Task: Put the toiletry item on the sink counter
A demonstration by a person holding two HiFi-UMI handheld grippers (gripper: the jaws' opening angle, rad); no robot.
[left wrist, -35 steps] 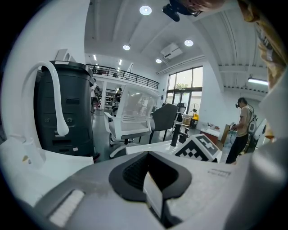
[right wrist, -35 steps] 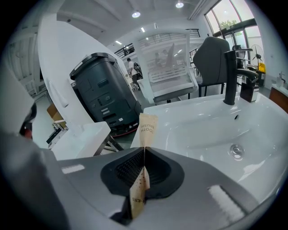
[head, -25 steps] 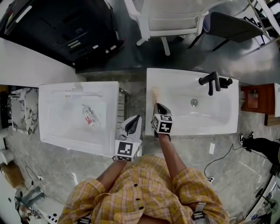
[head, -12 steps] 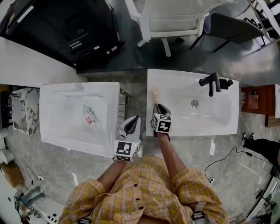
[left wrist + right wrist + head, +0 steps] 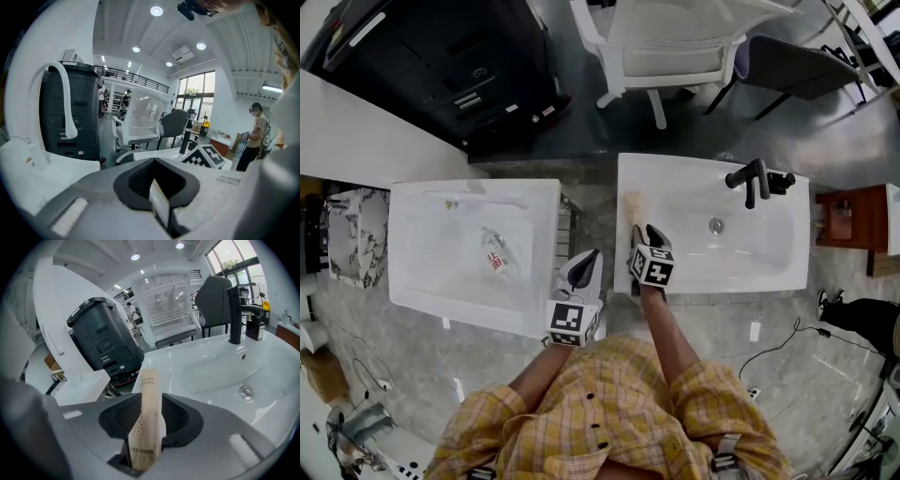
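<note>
Okay, head view: versus a second ago my right gripper [image 5: 645,234] sits a touch nearer me, and its jaws are opening. The tan paper toothbrush packet [image 5: 633,204] hasn't moved. It lies along the left rim of the white ceramic sink counter [image 5: 694,169], far end poking out past the jaw tips. My left gripper [image 5: 584,265] hangs just off the counter's left edge, same as before.

Left gripper view: jaws pressed together, nothing in them.

Right gripper view: jaws spreading, packet [image 5: 146,418] stands between the ribbed black pads [image 5: 123,420], near end deep in the gripper, gap showing on its left side.
</note>
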